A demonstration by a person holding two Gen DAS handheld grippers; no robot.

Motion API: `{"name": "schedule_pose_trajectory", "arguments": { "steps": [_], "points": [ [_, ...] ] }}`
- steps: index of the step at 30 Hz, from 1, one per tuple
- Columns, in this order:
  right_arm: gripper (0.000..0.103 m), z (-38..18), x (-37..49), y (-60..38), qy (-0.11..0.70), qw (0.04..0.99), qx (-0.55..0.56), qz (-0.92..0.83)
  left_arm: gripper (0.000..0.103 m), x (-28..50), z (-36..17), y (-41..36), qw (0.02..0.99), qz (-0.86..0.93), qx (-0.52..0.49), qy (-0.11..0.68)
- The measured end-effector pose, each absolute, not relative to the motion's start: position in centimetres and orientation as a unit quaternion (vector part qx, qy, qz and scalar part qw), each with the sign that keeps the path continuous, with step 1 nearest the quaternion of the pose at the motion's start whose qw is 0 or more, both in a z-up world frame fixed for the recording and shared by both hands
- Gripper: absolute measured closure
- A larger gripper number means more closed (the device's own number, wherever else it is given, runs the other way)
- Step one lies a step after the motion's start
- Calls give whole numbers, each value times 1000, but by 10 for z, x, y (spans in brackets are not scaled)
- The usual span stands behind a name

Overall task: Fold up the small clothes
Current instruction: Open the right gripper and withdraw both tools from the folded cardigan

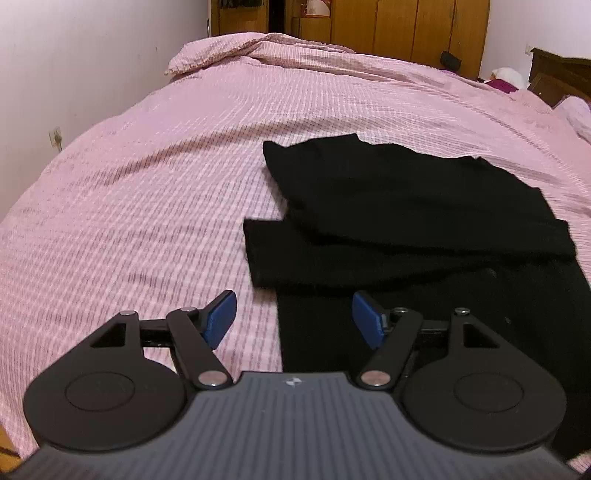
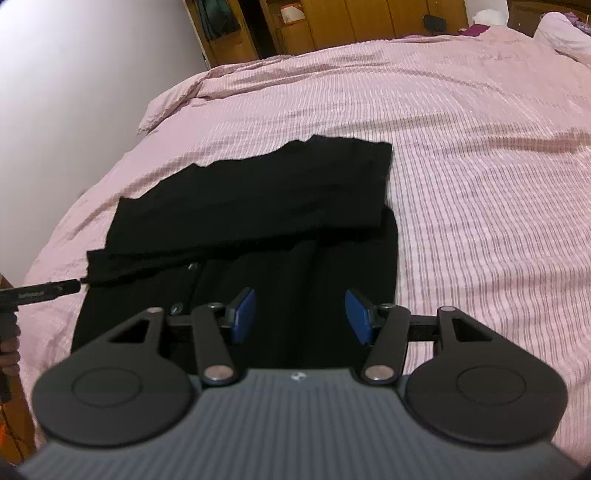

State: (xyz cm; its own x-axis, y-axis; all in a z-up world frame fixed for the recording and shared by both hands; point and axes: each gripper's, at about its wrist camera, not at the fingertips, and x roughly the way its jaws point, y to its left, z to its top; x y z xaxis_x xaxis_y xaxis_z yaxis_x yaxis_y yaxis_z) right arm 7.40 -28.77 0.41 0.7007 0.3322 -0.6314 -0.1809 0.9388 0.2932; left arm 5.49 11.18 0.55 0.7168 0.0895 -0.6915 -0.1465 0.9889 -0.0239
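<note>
Left tongs [image 1: 293,317]: blue pads [image 1: 221,317] stand wide apart, nothing between them, raised clear of the bed. Below the gap lies the pink striped bedspread [image 1: 129,229] on the left pad's side and the edge of the black garment [image 1: 406,221] on the right pad's side. No pad touches cloth.

Right tongs [image 2: 301,315]: pads [image 2: 245,314] apart, empty, held above the garment [image 2: 277,192]. Black cloth fills the space seen between and just ahead of the pads; no contact visible.

Garment: lies flat on the bedspread [image 2: 480,184], ahead of both tongs, to the right of the left tongs and directly in front of the right ones. Its far portion is doubled back over the near portion, forming an upper layer with an uneven far edge. Small buttons [image 2: 177,307] show on the lower layer just beside the right tongs' left pad.

In the right wrist view, part of the left tool [image 2: 40,291] enters at the left border, near the garment's left corner, with the person's hand [image 2: 9,356] under it.

Beyond the bed, well ahead of both tongs: wooden wardrobe [image 1: 406,26].
</note>
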Motion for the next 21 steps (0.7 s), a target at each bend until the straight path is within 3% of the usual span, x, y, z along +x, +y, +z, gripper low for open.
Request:
{"name": "schedule_pose_trajectory", "arguments": {
  "steps": [21],
  "points": [
    [48, -39, -13, -280, 402, 906, 83, 104, 27, -21, -40, 97, 899, 40, -64, 431]
  ]
}}
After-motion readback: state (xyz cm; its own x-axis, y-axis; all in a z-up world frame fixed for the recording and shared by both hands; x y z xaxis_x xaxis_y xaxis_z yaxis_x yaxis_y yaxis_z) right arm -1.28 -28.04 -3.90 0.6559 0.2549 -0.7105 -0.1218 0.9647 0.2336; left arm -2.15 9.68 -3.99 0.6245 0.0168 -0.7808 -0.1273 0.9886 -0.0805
